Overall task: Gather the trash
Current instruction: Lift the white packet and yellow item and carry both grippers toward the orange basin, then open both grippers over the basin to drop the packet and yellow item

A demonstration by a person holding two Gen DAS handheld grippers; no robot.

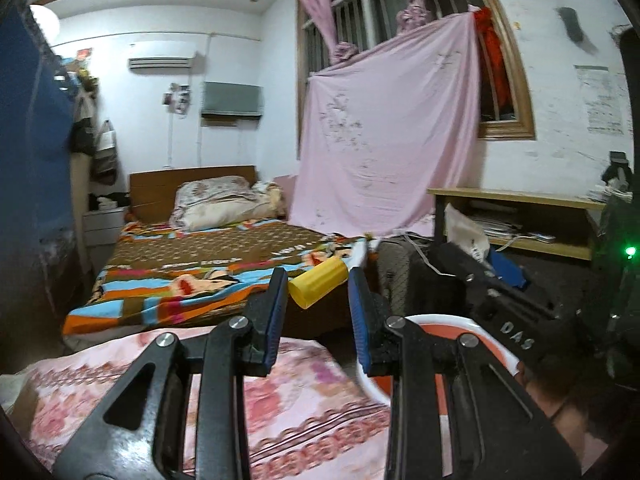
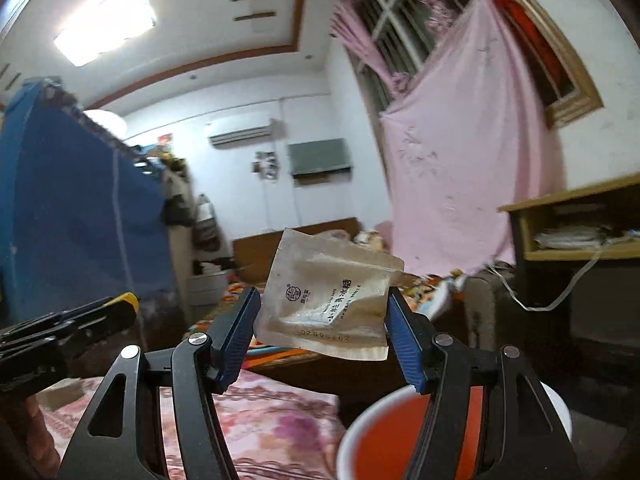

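My left gripper [image 1: 317,276] is shut on a yellow plastic cup [image 1: 320,285], which lies tilted between the blue pads. The right wrist view shows that gripper at the left edge with the yellow cup [image 2: 129,299] at its tip. My right gripper [image 2: 323,292] is shut on a crumpled beige packet [image 2: 320,308] with dark print, pinched by both side edges. A red bin with a white rim [image 2: 362,416] stands low, just below and to the right of the grippers. The bin's rim [image 1: 486,330] shows behind my left gripper's right finger, partly hidden by the right gripper's black body [image 1: 504,312].
A pink patterned quilt [image 1: 260,408] lies under both grippers. Beyond is a bed with a colourful blanket [image 1: 180,280]. A pink sheet [image 1: 392,140] hangs over the window. A wooden desk [image 1: 516,196] stands at the right, a blue wardrobe [image 2: 76,208] at the left.
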